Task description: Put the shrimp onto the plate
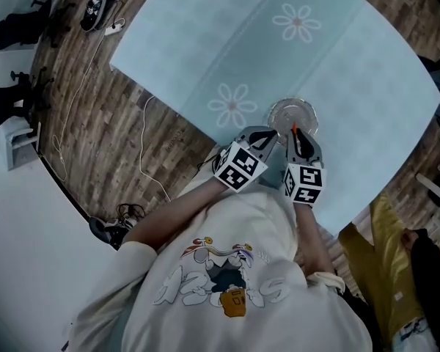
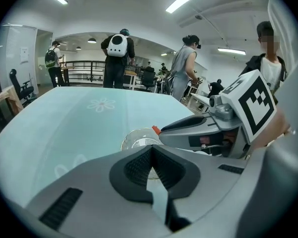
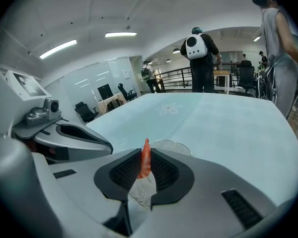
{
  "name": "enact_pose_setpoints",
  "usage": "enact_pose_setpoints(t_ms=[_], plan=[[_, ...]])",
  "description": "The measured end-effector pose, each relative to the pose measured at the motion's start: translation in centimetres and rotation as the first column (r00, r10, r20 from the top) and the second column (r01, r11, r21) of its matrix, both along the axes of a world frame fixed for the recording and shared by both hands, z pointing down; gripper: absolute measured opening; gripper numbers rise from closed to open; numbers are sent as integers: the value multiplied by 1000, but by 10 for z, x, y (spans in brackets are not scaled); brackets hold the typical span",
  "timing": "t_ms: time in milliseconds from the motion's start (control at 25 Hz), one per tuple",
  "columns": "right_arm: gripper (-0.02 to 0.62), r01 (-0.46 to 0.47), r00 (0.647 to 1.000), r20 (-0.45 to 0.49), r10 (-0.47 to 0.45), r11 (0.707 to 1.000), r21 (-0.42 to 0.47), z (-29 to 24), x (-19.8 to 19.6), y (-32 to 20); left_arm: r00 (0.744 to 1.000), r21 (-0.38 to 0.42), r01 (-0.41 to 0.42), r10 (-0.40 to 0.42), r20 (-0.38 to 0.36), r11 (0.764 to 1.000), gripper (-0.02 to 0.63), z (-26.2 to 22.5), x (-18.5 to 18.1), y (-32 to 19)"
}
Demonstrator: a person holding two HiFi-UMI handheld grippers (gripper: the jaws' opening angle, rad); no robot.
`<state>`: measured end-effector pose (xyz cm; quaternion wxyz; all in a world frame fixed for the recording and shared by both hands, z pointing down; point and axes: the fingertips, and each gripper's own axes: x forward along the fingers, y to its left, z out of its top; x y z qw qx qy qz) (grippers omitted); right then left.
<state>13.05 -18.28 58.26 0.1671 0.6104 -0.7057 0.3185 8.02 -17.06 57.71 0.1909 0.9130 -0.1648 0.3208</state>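
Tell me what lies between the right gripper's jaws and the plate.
Only the shrimp, pinched by the jaws of the right gripper; the clear plate shows directly beneath and beyond it in the right gripper view.

- Head view: from above the person, facing steeply down on the near edge of the table (image 1: 352,86).
- Left gripper view: low, just behind its own jaws, facing the far side; the right gripper (image 2: 161,131) shows close at right.
- Right gripper view: equally low, facing likewise; the left gripper (image 3: 107,145) close at left.
- All three share the plate (image 1: 305,111) and table.
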Motion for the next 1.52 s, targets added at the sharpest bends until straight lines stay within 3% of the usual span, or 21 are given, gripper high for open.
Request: enact_pose_setpoints(t_ms=[560, 1520], plan=[[80, -22, 1000, -19, 19, 989, -146, 53, 6, -17, 999, -48, -19, 20, 29, 999, 3, 27, -2, -7], [81, 9, 1000, -28, -10, 1000, -22, 3, 12, 26, 1000, 11, -14, 14, 20, 1000, 3, 0, -7, 22]])
